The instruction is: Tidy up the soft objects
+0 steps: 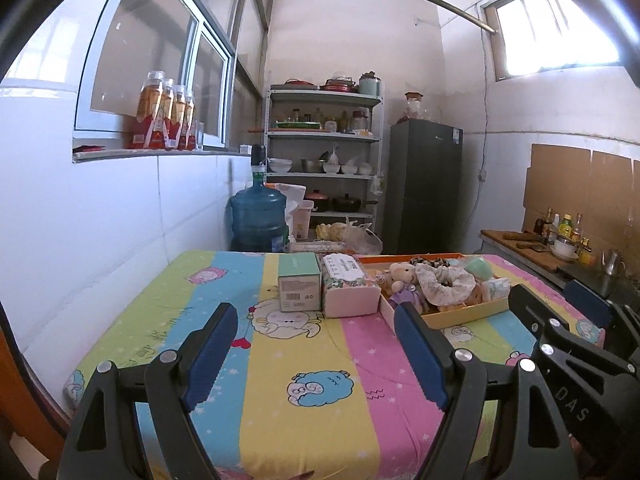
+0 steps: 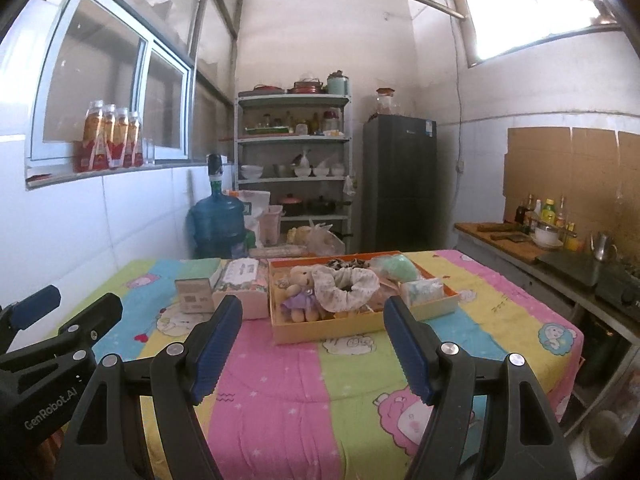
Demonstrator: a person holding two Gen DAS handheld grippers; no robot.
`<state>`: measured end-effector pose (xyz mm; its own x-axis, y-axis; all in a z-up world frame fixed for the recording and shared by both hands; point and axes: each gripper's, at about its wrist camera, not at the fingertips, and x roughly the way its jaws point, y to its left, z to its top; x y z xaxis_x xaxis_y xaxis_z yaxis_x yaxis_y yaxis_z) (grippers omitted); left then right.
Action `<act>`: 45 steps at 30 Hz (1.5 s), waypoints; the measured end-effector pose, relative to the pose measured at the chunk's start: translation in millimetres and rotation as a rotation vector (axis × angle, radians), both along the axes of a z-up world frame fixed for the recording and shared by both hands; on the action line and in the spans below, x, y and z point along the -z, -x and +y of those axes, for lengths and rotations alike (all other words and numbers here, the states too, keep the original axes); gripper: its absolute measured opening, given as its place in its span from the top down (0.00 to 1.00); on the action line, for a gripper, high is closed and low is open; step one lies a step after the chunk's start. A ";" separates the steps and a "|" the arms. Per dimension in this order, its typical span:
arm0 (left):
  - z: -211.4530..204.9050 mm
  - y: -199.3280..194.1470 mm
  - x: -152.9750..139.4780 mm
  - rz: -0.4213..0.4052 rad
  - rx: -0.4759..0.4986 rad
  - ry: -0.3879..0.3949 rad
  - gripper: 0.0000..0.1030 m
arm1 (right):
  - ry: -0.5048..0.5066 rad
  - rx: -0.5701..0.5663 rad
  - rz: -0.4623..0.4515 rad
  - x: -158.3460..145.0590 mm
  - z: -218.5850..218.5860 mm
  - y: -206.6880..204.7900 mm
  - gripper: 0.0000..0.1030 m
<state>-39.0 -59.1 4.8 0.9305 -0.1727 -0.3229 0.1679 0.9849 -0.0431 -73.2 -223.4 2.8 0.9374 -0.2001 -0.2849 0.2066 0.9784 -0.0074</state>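
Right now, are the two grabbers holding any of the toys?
No. The left gripper and right gripper are both open and empty above the striped cloth. The plush bear lies untouched in the orange tray.

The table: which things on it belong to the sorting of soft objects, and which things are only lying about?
For the job:
- orange tray
- plush bear
- floral scrunchie
- green soft item
- tissue pack

Only lying about:
- green box
- pink box
- water jug
- bottles on the window ledge
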 end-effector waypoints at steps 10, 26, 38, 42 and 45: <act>3.3 8.6 -3.3 -0.011 -0.005 -0.002 0.22 | 0.007 0.002 -0.014 -5.2 0.1 10.1 0.27; 4.5 8.0 -3.6 -0.011 -0.007 -0.004 0.22 | 0.008 -0.002 -0.013 -7.9 1.5 12.2 0.27; 8.0 8.1 -2.1 -0.009 -0.011 -0.002 0.22 | 0.008 -0.004 -0.014 -7.8 1.8 12.1 0.27; 7.7 8.1 -2.2 -0.009 -0.009 0.000 0.22 | 0.009 -0.005 -0.014 -7.9 2.3 12.0 0.27; 7.5 8.2 -2.3 -0.009 -0.010 -0.001 0.22 | 0.009 -0.004 -0.014 -7.6 2.7 11.7 0.27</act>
<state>-47.2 -51.5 7.1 0.9351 -0.1634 -0.3145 0.1586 0.9865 -0.0410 -84.9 -220.8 10.4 0.9421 -0.1986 -0.2701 0.2026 0.9792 -0.0132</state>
